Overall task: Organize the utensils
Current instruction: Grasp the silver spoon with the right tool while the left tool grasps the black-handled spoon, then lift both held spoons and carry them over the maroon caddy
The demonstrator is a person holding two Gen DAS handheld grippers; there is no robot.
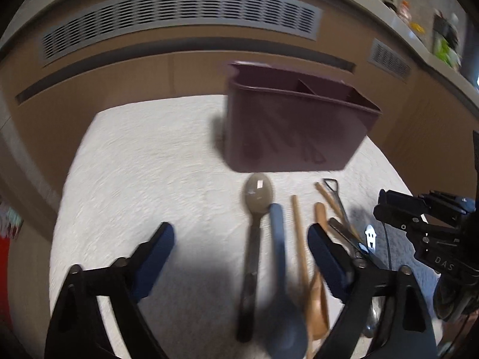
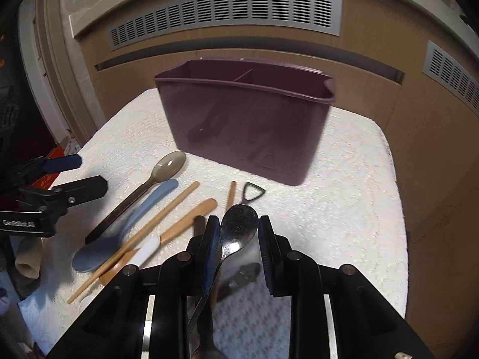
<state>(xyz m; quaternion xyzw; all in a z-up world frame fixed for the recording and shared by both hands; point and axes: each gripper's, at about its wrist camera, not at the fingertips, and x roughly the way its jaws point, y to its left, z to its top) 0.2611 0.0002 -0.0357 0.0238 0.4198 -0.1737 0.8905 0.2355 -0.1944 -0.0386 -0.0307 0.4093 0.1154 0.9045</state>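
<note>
Nearest, the right gripper (image 2: 239,233), jaws narrow, has a shiny metal spoon (image 2: 238,228) between them; whether it's clamped, I cannot tell. The left gripper (image 1: 239,246) hangs wide above spoons and chopsticks. Beyond, the maroon plastic caddy (image 2: 245,125) looks nearly empty.

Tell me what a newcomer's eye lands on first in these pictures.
The maroon caddy stands upright at the far side of the white cloth, its divider showing. Nearer, loose utensils fan out in front of it: a grey spoon, a blue spoon and wooden pieces. The metal spoon stands out most, its bowl up between the right gripper's fingers, while the left gripper hangs open over the fan.
</note>
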